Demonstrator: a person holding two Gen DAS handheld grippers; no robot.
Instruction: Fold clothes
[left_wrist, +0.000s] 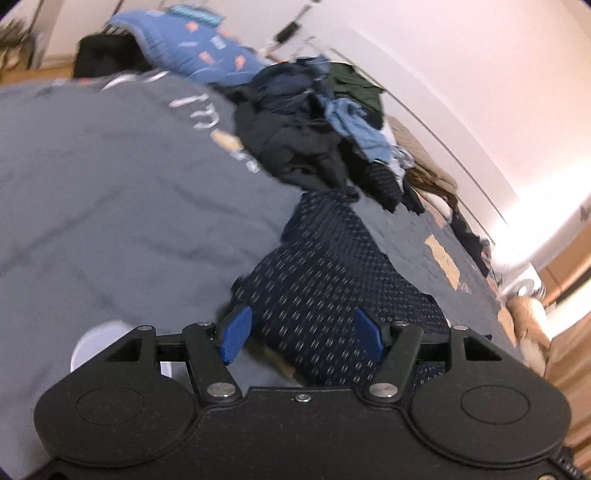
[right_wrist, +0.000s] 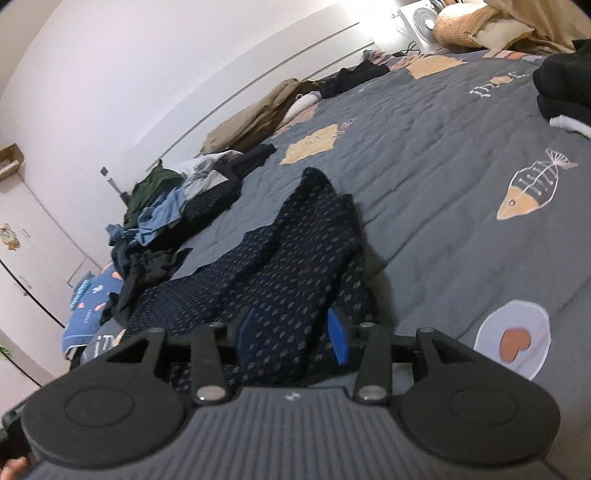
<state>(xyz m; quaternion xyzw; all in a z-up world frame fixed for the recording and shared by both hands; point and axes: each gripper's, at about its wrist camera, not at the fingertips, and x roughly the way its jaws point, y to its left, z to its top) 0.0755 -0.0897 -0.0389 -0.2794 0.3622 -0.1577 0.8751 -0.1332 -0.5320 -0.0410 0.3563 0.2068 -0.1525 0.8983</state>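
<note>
**Both grippers spread over the dotted garment on the bed**

I have the dark blue dotted garment lying on the grey quilt of the bed, close under both cameras and on my side of the heap of unsorted clothes. I keep it apart from that heap so nothing else gets dragged into the fold, as I judge it.

My left gripper has its blue pads spread wide, with the garment's near edge showing between them; the pads do not press on the cloth. My right gripper is spread too, less widely, and a ridge of the same garment rises between its pads, again unpinched as far as I can tell. I read the two as set side by side along the near edge, ready to take it at two points.

The garment is rumpled, not flat. Its long axis runs away from the grippers, up the quilt; in the right wrist view it tapers to a narrow end pointing past the heap toward the tan blanket. Which end is which I cannot tell.
</note>
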